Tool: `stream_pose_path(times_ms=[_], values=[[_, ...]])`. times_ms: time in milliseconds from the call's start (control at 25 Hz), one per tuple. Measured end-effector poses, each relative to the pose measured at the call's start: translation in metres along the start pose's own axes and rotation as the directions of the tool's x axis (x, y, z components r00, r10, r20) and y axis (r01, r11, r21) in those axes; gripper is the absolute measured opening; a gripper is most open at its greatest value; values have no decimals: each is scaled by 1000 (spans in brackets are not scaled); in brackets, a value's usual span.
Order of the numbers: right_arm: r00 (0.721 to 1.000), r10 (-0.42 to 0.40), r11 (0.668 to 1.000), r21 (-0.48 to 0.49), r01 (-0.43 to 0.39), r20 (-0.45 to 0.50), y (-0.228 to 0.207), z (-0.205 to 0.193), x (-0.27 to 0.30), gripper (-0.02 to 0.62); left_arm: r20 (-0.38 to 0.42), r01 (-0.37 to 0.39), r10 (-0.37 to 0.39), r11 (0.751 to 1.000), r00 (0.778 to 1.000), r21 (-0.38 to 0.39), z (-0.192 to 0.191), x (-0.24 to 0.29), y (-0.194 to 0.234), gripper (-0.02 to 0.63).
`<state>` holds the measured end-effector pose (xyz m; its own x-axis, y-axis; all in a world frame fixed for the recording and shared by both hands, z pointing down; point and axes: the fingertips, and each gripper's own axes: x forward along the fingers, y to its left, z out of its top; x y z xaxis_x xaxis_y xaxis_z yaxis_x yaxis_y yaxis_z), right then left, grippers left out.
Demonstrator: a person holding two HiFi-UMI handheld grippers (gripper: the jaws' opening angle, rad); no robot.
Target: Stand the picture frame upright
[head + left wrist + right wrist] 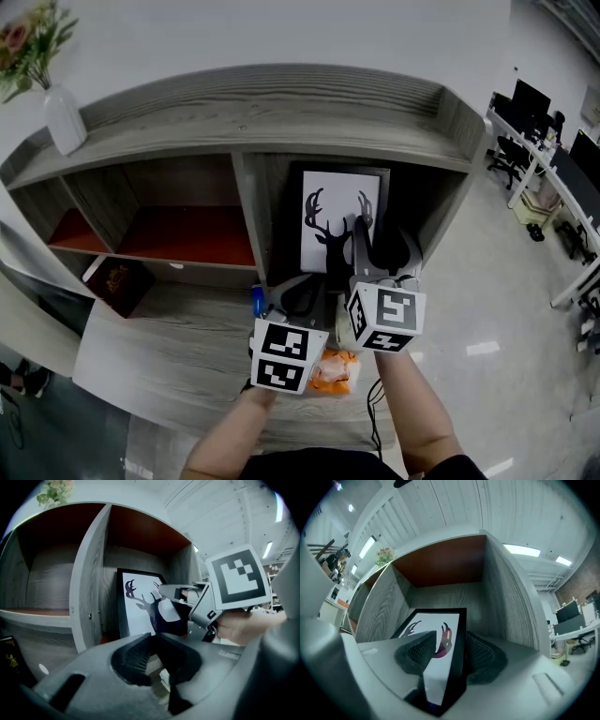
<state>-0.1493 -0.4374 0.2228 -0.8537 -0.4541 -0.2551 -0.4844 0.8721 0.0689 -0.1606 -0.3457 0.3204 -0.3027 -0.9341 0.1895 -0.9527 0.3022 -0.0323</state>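
Two grippers work at the right compartment of the shelf (281,112), where the picture frame (342,220) already stands on its lower edge, leaning back toward the rear wall. The right gripper (452,638) has its jaws wide on either side of the frame's right edge and does not seem to press it. The left gripper (154,639) is pinched nearly together on nothing, low in front. The step in hand looks like letting go cleanly. The right jaws should probably back straight out along the edge without brushing it, with the left kept near to steady the frame if it slips forward.
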Motion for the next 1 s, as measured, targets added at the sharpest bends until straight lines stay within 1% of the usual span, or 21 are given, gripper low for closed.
stream_pose_path(times_ms=[200,440,680,1000], values=[[1000,5,1000,-26,-5,0,3,2,-4,178,2,-8,8,1000,1000,-15,0,0,4,17],[1000,10,996,-87,-9,14,8,3,-11,181,9,-21,21,1000,1000,-23,0,-1,9,17],[999,2,987,-160,-8,-38,9,-3,3,186,5,-18,18,1000,1000,-20,0,0,6,17],[999,19,987,-160,-26,-45,11,-4,0,189,-6,-17,17,1000,1000,-22,-3,-1,6,17]])
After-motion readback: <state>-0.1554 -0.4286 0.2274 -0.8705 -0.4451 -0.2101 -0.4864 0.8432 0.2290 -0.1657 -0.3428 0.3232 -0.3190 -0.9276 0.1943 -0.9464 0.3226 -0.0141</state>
